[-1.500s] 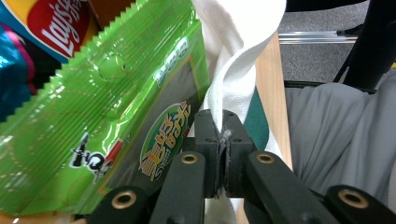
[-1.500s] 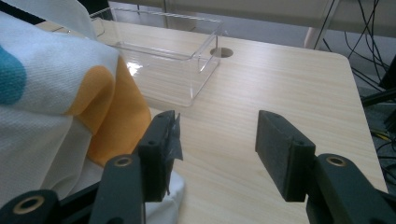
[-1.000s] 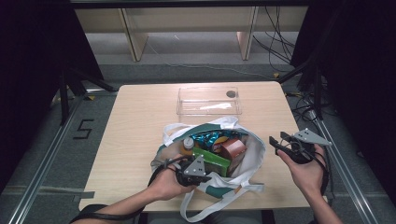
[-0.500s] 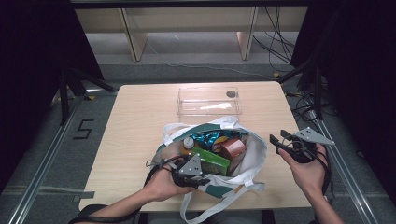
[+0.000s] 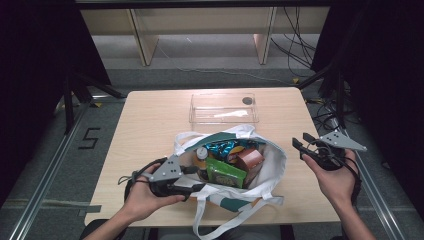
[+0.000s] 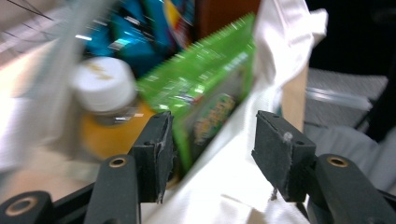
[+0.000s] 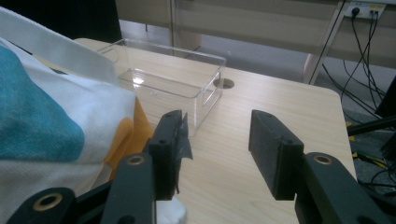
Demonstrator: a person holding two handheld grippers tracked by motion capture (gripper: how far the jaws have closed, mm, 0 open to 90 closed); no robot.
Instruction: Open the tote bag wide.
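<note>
bag (image 7: 56, 116) — clear box (image 7: 173, 77) beyond

Blurred and buried in the bag

In the left gripper view the green packet (image 6: 210, 88) and white-capped bottle (image 6: 100, 84) smear with motion (labels unreadable); the tote bag (image 5: 272, 160) hides their lower halves, perhaps more beneath.

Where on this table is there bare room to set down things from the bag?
Free: the table left of the clear box, and the strip between the tote bag and the right gripper. The box itself looks empty. Crowded: the near middle, with the bag and left gripper.
</note>
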